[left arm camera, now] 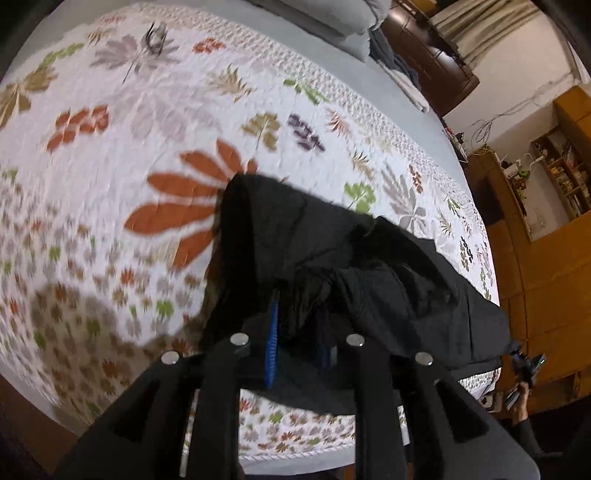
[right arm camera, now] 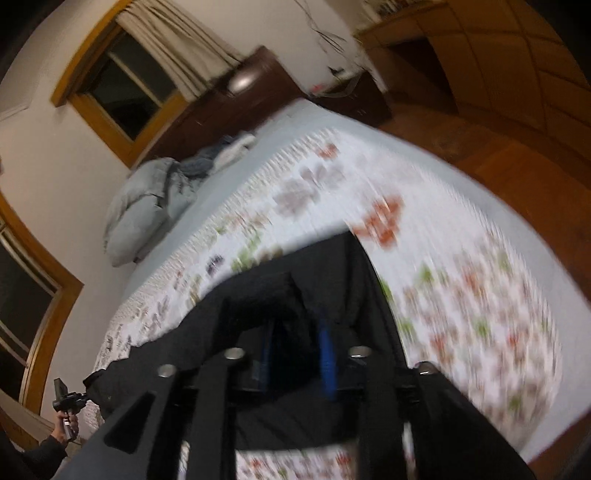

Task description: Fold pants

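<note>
The right wrist view is smeared by motion: the leaf print of the bedspread [right arm camera: 461, 295] runs into streaks. The black pants [right arm camera: 332, 266] cover the fingertips of the right tool [right arm camera: 295, 343], so contact there cannot be read. In the left wrist view, bunched pants [left arm camera: 332, 258] hide the tips of the left tool [left arm camera: 299, 350]. A small dark object [left arm camera: 155, 35] on the far bedspread [left arm camera: 110, 184] is too blurred to name.

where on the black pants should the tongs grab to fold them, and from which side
Grip the pants at the bunched edge nearest the cameras, one hold at each end of it, coming in from the bed's near side. The cloth there rises in thick folds off the bedspread, so a finger could likely slip under; farther along it appears to lie flat.
</note>
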### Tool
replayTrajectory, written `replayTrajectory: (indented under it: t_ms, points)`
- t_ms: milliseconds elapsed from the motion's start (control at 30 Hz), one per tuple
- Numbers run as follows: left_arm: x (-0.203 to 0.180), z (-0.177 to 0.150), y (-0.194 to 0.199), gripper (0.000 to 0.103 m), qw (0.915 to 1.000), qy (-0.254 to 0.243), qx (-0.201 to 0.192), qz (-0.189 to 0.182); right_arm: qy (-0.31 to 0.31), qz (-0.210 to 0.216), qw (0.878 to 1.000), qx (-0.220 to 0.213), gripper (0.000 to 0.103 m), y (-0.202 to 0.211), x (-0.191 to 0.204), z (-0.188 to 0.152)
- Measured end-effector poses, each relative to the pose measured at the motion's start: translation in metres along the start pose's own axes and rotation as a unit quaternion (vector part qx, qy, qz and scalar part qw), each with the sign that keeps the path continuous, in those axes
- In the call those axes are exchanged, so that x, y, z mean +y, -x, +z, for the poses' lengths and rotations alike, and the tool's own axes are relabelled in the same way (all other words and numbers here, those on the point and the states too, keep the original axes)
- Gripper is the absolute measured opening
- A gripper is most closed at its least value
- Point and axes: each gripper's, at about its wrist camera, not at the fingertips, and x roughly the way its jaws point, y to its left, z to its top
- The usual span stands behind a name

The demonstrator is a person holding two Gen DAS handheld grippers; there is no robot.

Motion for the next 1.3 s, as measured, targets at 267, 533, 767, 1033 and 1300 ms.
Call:
replayTrajectory:
  t_ms: [267,533,767,1033,1300]
  points:
    - [0.026,-0.043,0.031,0.09,0.9897,0.034,-0.016,0.138,-0.148,0.05,0.987,-0.035,0.074,0.035,-0.02,-0.049]
    - [-0.057,-0.085,0.039,0.096,0.9971,0.033,-0.064,0.025,-0.222,0.076,0.972,-0.025,0.086,-0.003,0.003,-0.057]
    - [-0.102,-0.092,-0.03,0.096,0.9993,0.03,-0.02,-0.001,-0.228,0.075,0.97,-0.03,0.086,-0.028,0.011,-0.053]
    - [-0.087,-0.093,-0.058,0.096,0.9936,0.111,-0.004,-0.021,-0.211,0.074,0.974,-0.019,0.073,-0.047,0.02,-0.047]
    - [-0.095,-0.08,-0.039,0.003,0.9944,0.089,-0.054,0.015,-0.146,0.081,0.985,-0.036,0.006,-0.031,0.031,-0.035]
